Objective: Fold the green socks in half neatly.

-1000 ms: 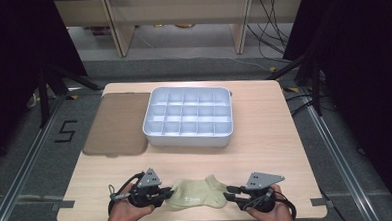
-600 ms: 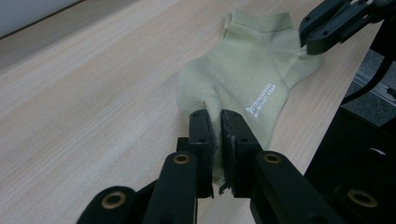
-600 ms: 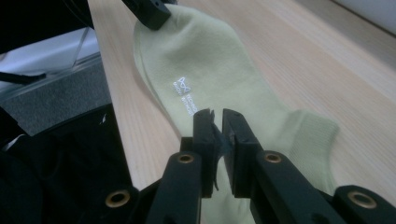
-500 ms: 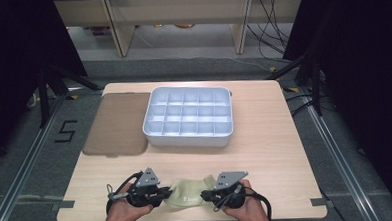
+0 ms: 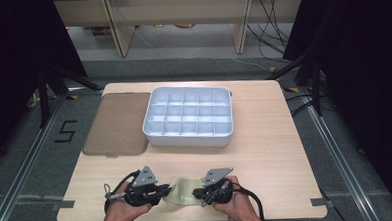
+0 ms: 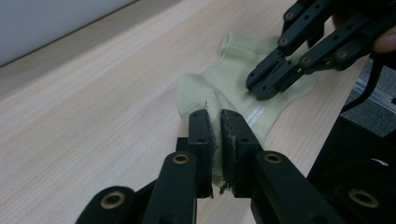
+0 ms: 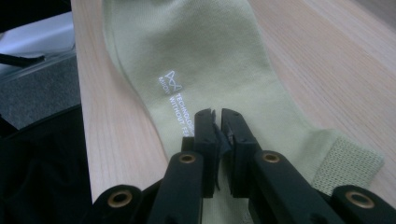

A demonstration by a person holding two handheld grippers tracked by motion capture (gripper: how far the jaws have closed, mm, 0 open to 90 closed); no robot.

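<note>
The left gripper [image 6: 214, 140] has its jaws pinched on one end of the pale green sock [image 6: 233, 88]; the right gripper [image 7: 218, 130] has its jaws closed together over the sock's middle, near the white print, seemingly nipping fabric. The sock lies flat at the table's [image 5: 266, 152] near edge, between both hands. Judging by this, the step in hand is gripping the sock at two points. Next likely calls for lifting or folding it, perhaps toward the white compartment tray [image 5: 188, 116] at the far side
</note>
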